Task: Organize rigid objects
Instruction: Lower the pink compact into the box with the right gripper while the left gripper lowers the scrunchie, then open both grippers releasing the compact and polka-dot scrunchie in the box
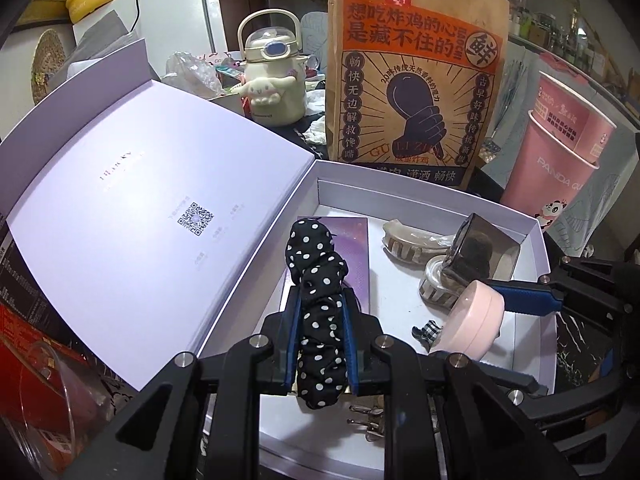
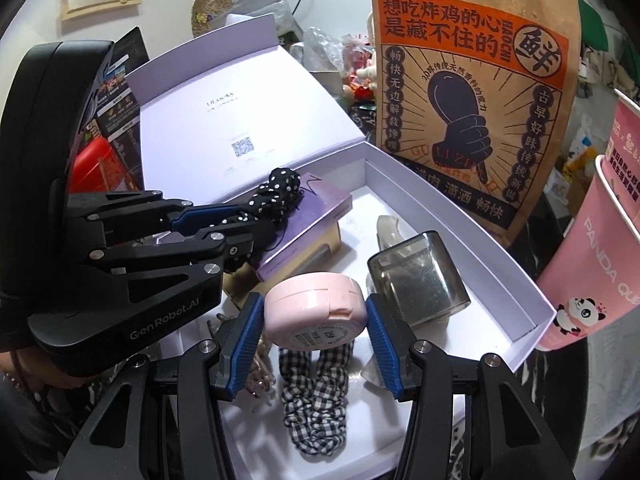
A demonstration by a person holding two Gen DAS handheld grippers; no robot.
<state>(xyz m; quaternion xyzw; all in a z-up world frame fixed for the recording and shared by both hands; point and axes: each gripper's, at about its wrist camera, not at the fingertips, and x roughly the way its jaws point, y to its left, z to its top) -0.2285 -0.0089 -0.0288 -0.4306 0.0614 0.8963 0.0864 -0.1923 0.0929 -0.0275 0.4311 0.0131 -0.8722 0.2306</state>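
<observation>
My left gripper (image 1: 320, 316) is shut on a black polka-dot scrunchie (image 1: 316, 280) and holds it above a purple booklet (image 1: 362, 240) inside the open white box (image 1: 532, 232). It also shows in the right wrist view (image 2: 248, 216) with the scrunchie (image 2: 276, 192). My right gripper (image 2: 316, 316) is shut on a round pink compact (image 2: 316, 312), held over the box above a gingham scrunchie (image 2: 316, 400). The compact also shows in the left wrist view (image 1: 472, 320). In the box lie a smoky clear square case (image 2: 420, 280), a beige hair claw (image 1: 408, 240) and metal clips (image 1: 368, 420).
The box lid (image 1: 140, 220) lies open to the left. A tall brown fried-chicken bag (image 1: 416, 72) stands behind the box. Pink paper cups (image 1: 552, 160) stand at the right. A cream character bottle (image 1: 272, 76) and clutter sit at the back. A clear glass (image 1: 44, 400) is at the near left.
</observation>
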